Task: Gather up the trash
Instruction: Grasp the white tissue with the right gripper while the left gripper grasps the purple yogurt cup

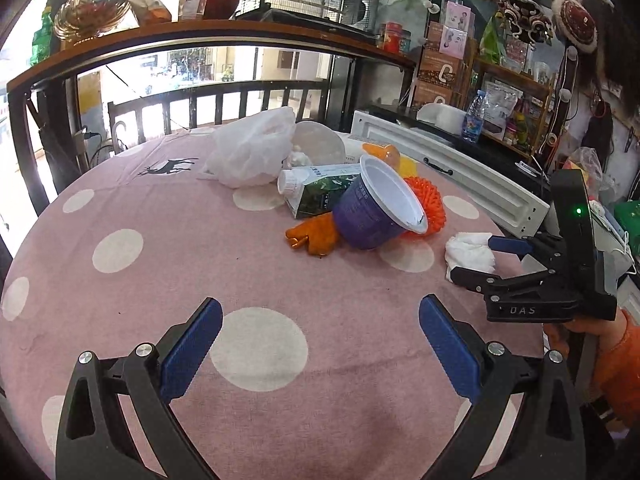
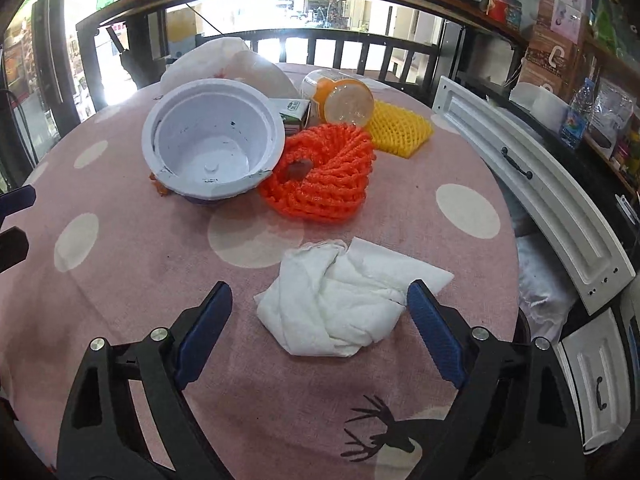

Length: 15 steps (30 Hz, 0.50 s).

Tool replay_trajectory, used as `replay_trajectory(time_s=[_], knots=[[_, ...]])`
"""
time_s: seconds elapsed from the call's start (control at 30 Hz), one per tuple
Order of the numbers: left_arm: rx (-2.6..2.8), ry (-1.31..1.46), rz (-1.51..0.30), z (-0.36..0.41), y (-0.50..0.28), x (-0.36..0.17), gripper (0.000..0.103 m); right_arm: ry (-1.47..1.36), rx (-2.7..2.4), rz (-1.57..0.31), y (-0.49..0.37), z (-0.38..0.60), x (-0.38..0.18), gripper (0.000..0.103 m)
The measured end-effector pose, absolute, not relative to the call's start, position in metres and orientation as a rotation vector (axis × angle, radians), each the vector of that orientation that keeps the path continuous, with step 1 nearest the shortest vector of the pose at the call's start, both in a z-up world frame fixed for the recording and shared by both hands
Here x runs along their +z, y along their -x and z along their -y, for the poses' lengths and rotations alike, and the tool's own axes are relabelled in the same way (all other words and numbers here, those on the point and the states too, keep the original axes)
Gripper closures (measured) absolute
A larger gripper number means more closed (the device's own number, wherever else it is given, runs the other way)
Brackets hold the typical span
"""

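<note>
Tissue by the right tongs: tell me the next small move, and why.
Probably ease the right tongs a little lower and close them on the tissue. It lies crumpled on the tablecloth between the open pads, apart from the cup and orange net, so nothing else should get caught.

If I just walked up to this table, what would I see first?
Probably the bright orange foam net in the middle of the pink spotted tablecloth, beside the tipped-over purple cup with its white inside. Closer in, a crumpled white tissue lies between the open jaws of the right gripper. Behind the pile sits a white plastic bag.
</note>
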<state>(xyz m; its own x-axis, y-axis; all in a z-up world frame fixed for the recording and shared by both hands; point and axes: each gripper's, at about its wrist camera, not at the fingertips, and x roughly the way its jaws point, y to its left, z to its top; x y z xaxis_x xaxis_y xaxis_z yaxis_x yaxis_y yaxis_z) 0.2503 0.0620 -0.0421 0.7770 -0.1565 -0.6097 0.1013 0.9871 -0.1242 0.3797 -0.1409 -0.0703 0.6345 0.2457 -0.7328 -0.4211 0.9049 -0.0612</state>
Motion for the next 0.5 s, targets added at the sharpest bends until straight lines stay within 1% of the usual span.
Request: replay_trajectory(time_s=[0.03,0.1,0.17,0.2,0.27,0.33,0.37,0.43,0.47,0.5], knots=[[-0.140,0.085,-0.669,-0.062,-0.250,-0.043,0.006,0.233,0.385,-0.810,-0.383,0.141,-0.072,0.023],[-0.142,0.082,-0.675,-0.061,-0.252,-0.044,0.006,0.231,0.375,-0.829,-0.387,0.142,-0.074,0.027],[-0.142,0.080,-0.682,-0.061,-0.253,-0.046,0.006,0.235,0.365,-0.841,-0.390,0.144,-0.076,0.038],[-0.140,0.080,-0.684,-0.060,-0.253,-0.047,0.006,0.239,0.361,-0.843,-0.391,0.145,-0.077,0.041],[-0.146,0.084,-0.693,-0.060,-0.254,-0.048,0.006,0.244,0.353,-0.831,-0.389,0.147,-0.077,0.050],[-0.149,0.087,-0.698,-0.058,-0.257,-0.048,0.006,0.241,0.341,-0.824,-0.389,0.150,-0.076,0.062],[-0.147,0.089,-0.700,-0.057,-0.258,-0.048,0.006,0.240,0.333,-0.821,-0.389,0.152,-0.076,0.066],[-0.147,0.096,-0.706,-0.055,-0.263,-0.047,0.006,0.236,0.325,-0.811,-0.389,0.157,-0.075,0.079],[-0.145,0.102,-0.709,-0.053,-0.266,-0.046,0.006,0.228,0.327,-0.809,-0.389,0.159,-0.075,0.083],[-0.144,0.107,-0.711,-0.051,-0.270,-0.045,0.006,0.217,0.331,-0.805,-0.389,0.161,-0.075,0.085]])
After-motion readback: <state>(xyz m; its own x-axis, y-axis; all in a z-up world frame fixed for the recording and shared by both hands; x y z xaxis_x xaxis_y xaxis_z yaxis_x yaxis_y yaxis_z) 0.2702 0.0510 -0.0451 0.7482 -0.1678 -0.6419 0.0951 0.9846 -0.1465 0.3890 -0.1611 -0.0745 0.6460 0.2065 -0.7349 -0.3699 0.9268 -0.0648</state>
